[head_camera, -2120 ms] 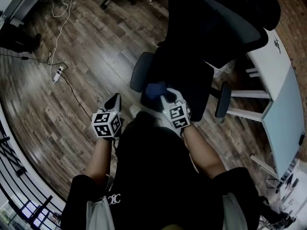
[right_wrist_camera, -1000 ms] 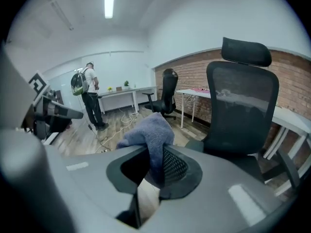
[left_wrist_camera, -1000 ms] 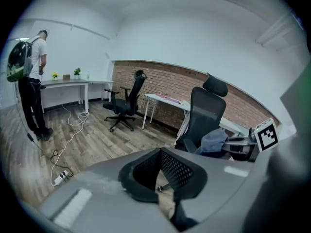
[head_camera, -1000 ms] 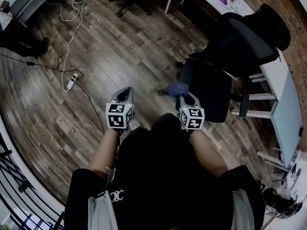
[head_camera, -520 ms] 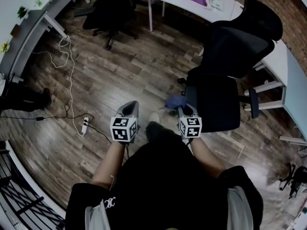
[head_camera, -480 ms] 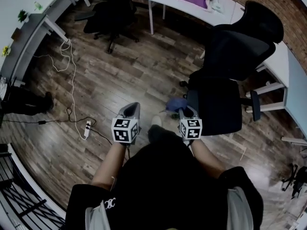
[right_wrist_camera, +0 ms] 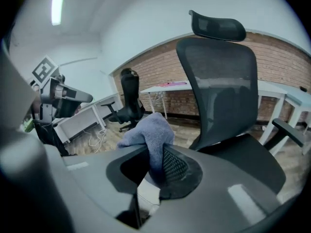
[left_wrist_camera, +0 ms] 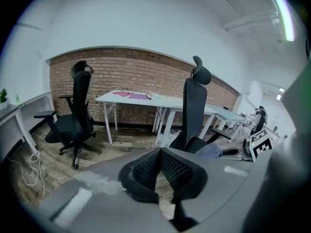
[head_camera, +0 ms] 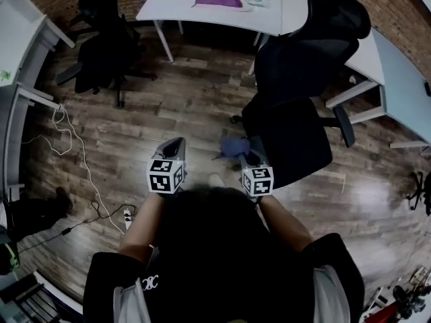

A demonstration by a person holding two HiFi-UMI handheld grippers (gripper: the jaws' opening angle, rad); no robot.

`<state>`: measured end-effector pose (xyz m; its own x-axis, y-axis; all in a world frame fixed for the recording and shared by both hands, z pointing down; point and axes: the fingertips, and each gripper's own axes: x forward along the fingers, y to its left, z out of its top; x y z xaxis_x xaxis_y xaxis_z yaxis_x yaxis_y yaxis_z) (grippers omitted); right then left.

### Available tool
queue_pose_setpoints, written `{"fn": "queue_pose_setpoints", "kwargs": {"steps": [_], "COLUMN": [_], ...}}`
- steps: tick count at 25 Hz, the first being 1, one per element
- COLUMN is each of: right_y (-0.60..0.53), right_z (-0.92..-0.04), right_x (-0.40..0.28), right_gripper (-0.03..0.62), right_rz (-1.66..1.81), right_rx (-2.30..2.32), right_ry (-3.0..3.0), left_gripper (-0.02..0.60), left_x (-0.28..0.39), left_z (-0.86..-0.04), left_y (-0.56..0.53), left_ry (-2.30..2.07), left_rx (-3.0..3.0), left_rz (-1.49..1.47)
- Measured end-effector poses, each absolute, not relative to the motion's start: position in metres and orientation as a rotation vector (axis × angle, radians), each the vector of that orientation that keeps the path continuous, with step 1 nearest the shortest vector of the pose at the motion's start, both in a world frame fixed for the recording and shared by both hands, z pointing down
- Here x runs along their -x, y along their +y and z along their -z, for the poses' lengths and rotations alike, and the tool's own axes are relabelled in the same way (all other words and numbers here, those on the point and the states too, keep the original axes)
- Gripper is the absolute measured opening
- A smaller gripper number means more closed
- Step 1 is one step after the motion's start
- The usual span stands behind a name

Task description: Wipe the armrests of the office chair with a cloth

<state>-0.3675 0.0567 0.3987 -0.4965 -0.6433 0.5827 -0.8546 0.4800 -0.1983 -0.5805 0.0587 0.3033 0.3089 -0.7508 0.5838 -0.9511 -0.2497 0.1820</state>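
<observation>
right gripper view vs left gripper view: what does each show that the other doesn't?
Only the right gripper view: the right gripper, its tongs shut on the blue cloth, and the left gripper seen from outside at far left. Only the left gripper view: the left gripper's own tongs with nothing between them, and the right gripper's marker cube. Both: the office chair, a second chair, the white table, the brick wall.

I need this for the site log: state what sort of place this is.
Most likely an office: a high-backed office chair with a headrest, a second chair, long white desks, a brick wall and a wooden floor.
</observation>
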Motion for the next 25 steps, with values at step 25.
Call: {"fn": "queue_pose_setpoints", "kwargs": {"steps": [25], "right_y": [0.145], "right_z": [-0.54], "right_x": [0.338], "right_gripper": [0.055], "right_rz": [-1.251], "right_rx": [-2.63], "right_ry": [-1.138], "left_gripper": [0.006], "left_x": [0.604], "left_z": [-0.441], "left_y": [0.017], "left_ry": [-0.57], "left_rx": [-2.456], "left_rz": [-0.886]}}
